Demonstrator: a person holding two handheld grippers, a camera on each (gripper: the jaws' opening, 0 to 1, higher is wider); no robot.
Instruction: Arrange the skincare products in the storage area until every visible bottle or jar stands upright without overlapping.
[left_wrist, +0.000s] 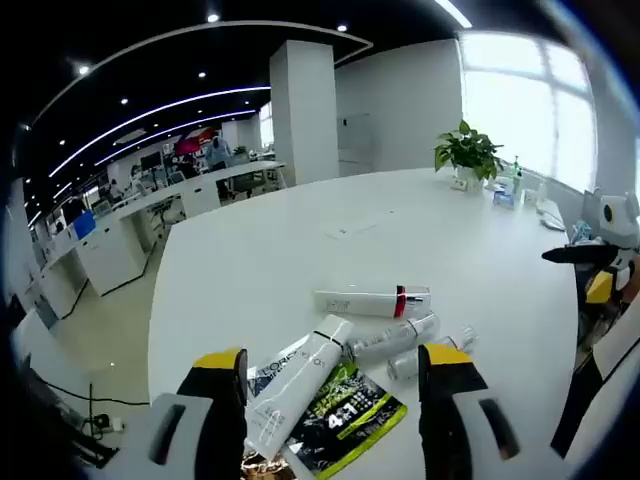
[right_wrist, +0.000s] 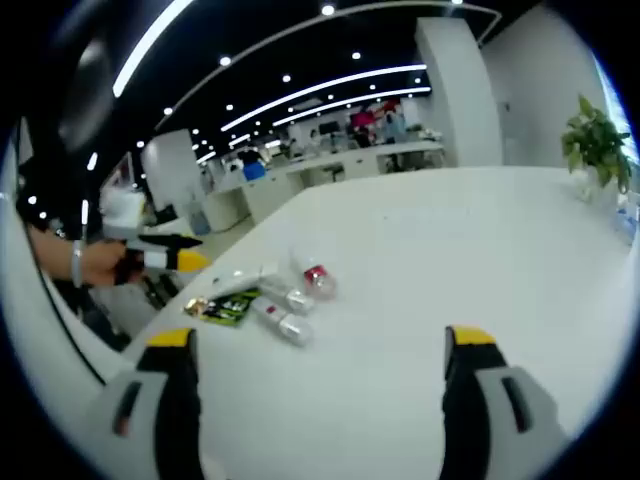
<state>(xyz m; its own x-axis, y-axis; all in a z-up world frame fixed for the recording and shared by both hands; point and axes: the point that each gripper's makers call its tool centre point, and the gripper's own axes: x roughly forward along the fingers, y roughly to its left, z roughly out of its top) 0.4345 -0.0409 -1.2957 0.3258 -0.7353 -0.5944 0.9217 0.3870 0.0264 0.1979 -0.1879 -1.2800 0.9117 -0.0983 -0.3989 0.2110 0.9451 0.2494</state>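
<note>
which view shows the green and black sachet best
The left gripper view: the green and black sachet lies close, between the left tongs, its print visible. In the right gripper view it is small, distant and unreadable.

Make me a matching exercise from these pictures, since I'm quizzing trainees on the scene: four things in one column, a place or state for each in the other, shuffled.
Things:
1. white tube with red band
2. green and black packet
3. potted plant
4. left tongs

Places or states:
A. at the table's far edge by the window
B. open, empty, just above the pile
C. flat, under the nearest white tube
D. lying on its side, farthest of the pile

Pairs: 1-D, 2-C, 3-A, 4-B
</note>
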